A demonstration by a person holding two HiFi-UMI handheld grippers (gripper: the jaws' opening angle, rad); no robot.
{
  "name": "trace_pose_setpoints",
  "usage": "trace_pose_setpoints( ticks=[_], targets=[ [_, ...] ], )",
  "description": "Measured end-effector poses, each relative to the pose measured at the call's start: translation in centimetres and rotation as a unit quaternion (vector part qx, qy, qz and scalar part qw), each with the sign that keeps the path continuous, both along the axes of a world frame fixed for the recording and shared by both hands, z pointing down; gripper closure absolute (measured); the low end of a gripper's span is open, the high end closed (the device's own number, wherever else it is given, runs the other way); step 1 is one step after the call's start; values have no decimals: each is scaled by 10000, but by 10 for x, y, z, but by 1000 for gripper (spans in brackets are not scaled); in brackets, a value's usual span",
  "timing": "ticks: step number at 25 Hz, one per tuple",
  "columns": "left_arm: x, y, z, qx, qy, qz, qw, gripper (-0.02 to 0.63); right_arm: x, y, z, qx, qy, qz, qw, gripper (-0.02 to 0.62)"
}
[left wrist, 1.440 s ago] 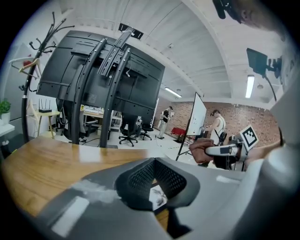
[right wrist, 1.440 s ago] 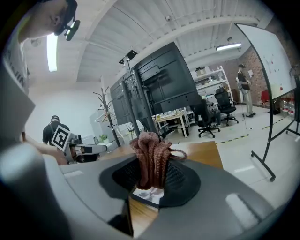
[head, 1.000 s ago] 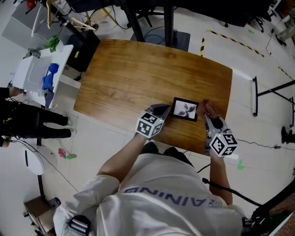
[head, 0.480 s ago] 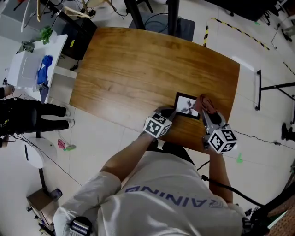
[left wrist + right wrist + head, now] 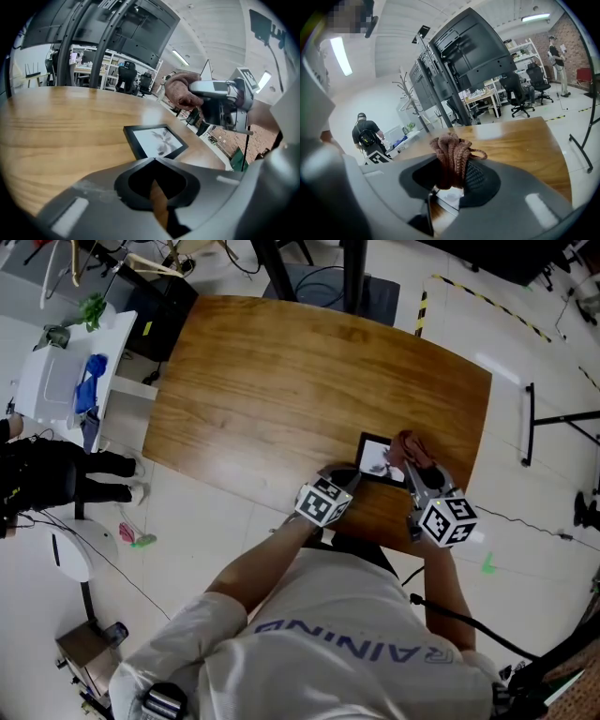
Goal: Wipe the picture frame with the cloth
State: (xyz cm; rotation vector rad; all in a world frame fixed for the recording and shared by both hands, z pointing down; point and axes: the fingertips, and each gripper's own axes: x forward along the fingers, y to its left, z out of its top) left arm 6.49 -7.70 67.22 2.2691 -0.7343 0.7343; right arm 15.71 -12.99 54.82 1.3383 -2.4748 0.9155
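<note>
A small black picture frame (image 5: 377,457) with a grey print lies flat near the front right of the wooden table (image 5: 281,381). My right gripper (image 5: 412,461) is shut on a bunched brown cloth (image 5: 411,448), which sits over the frame's right edge. In the right gripper view the cloth (image 5: 452,154) sticks up between the jaws, with a bit of the frame (image 5: 449,196) below it. My left gripper (image 5: 345,472) is shut and empty, tips at the frame's near left corner. In the left gripper view the frame (image 5: 154,140) lies just ahead, with the cloth (image 5: 180,91) above its far side.
Left of the table is a white side table (image 5: 52,381) with a blue item, and a person in black (image 5: 47,484) stands by it. A black stand (image 5: 553,418) is on the floor to the right. The frame lies close to the table's front edge.
My left gripper has moved right, up to the frame's left corner. My right gripper has carried the cloth from beside the frame onto its right edge.
</note>
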Motion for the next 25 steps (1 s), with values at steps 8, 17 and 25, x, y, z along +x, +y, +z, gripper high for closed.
trace_pose_setpoints(
  ticks=[8, 17, 25],
  targets=[
    [1, -2, 0, -161, 72, -57, 9998, 600, -70, -17, 56, -719, -17, -639, 9954, 480],
    [0, -1, 4, -114, -18, -80, 9999, 600, -81, -14, 102, -1469, 479, -724, 9853, 479],
    [1, 0, 3, 46, -81, 2, 10000, 600, -58, -17, 108, -1484, 552, -501, 9861, 477]
  ],
)
